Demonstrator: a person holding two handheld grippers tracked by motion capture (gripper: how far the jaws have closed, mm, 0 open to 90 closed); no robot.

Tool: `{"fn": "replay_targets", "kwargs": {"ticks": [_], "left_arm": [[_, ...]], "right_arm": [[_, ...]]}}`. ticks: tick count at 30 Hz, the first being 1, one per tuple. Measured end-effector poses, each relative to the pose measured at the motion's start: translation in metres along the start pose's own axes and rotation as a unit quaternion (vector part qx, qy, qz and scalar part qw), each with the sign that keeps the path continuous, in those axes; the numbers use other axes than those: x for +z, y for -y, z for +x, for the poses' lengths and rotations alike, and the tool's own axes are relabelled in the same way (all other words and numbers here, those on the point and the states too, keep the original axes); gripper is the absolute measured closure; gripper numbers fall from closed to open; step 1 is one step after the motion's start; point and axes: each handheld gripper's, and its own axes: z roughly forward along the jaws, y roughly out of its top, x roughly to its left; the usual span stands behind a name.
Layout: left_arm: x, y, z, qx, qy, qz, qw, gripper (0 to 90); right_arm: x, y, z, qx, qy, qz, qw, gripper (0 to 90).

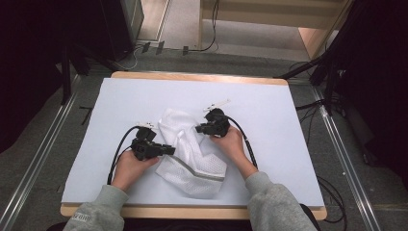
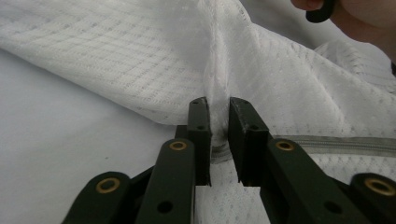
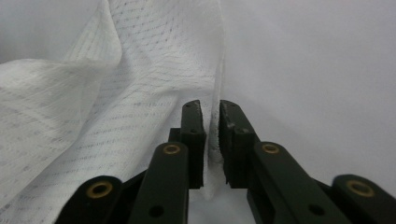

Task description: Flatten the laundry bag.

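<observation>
My left gripper and right gripper each pinch a fold of the white cloth; bare table lies all around.

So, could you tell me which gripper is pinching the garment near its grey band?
The left gripper: the white mesh garment's grey band runs beside its jaws.

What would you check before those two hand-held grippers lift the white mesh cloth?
1. Left hand-held gripper has a fold of the white mesh cloth pinched between its jaws: ok.
2. Right hand-held gripper has the cloth's edge between its jaws: ok.
3. Grey band free of the left jaws: cannot tell, it runs right behind them.
4. Cloth lies flat: not ok, it is crumpled.
5. White table cover around the cloth bare: ok.
</observation>
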Motion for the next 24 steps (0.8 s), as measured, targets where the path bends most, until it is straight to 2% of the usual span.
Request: {"fn": "replay_targets", "kwargs": {"ticks": [2, 8, 14, 19, 24], "left_arm": [[0.0, 0.0, -0.002, 0.001, 0.008, -0.002, 1.0, 84.9], [-0.005, -0.003, -0.008, 0.016, 0.008, -0.004, 0.9998, 88.7], [-0.024, -0.003, -0.01, 0.023, 0.002, -0.014, 0.9996, 89.0], [-0.044, 0.0, -0.002, 0.017, -0.003, -0.025, 0.9995, 89.0], [-0.062, 0.006, 0.013, -0.005, -0.016, -0.027, 0.9995, 88.9]], "right_arm": [[-0.001, 0.0, 0.0, 0.002, -0.003, 0.004, 1.0, 87.2], [-0.004, -0.001, 0.0, -0.002, -0.001, 0.003, 1.0, 90.0], [-0.015, -0.002, -0.005, 0.01, 0.002, -0.001, 0.9999, 90.0], [-0.025, -0.002, -0.013, 0.014, 0.011, -0.008, 0.9998, 90.0], [-0.042, -0.001, -0.025, 0.031, 0.02, -0.023, 0.9991, 90.0]]}}
